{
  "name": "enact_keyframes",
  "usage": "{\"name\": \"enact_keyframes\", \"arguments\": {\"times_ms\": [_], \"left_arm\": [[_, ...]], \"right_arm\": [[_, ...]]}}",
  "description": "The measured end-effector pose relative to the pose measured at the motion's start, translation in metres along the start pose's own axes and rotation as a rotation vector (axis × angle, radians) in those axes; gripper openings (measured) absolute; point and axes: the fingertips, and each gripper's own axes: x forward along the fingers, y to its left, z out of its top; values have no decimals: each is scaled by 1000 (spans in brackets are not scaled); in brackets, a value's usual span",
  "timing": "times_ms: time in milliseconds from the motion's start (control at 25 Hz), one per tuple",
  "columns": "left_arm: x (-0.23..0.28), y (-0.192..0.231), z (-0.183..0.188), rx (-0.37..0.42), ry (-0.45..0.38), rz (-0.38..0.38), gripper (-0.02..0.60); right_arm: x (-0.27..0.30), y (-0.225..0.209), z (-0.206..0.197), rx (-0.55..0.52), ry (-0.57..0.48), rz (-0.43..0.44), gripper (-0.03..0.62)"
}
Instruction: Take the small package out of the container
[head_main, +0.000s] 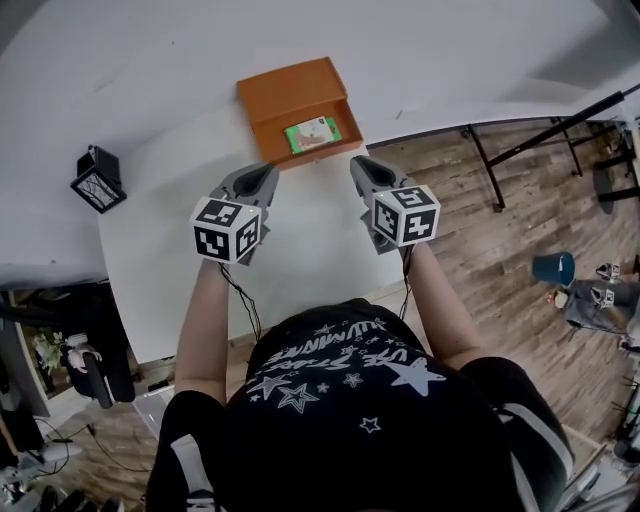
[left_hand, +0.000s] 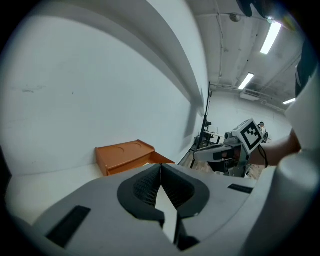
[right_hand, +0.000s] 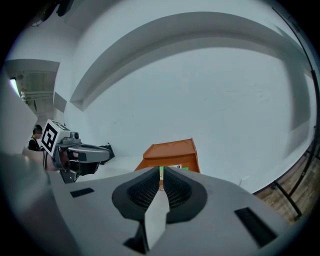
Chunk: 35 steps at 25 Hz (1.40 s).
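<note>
An orange container (head_main: 290, 95) stands open at the far side of the white table (head_main: 170, 250), its lid tipped back. Inside lies the small green-and-white package (head_main: 311, 134). My left gripper (head_main: 268, 172) hovers just short of the container's left front corner, shut and empty. My right gripper (head_main: 358, 163) hovers off its right front corner, jaws together with nothing between them. In the left gripper view the container (left_hand: 122, 152) lies beyond the closed jaws (left_hand: 161, 166). In the right gripper view the container (right_hand: 170, 150) is straight ahead, and a sliver of the package (right_hand: 182, 168) shows above the jaws (right_hand: 161, 170).
A black lantern-like box (head_main: 98, 180) sits by the table's left edge. A black metal frame (head_main: 520, 150) stands on the wooden floor to the right, with a blue object (head_main: 553, 268) further right. A white wall backs the table.
</note>
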Motion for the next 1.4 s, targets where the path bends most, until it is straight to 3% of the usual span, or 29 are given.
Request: {"name": "enact_keyframes", "arguments": {"times_ms": [400,800,960,1240,1400], "left_arm": [[84,35,14,31,114,-9,32],[151,48,6,156,195,-95,270],[172,48,0,217,241,-123,316],[204,46,-17,347,376,-173,342],[214,45,-28,360,462,-197,361]], "right_arm": [[48,-44,12,13,41,55,54],[92,-75,8,58,78,86,54],[99,-89,4,75,89,85,54],[103,-108,12,111,63,98,54],[107,-113,12,112,58,100,54]]}}
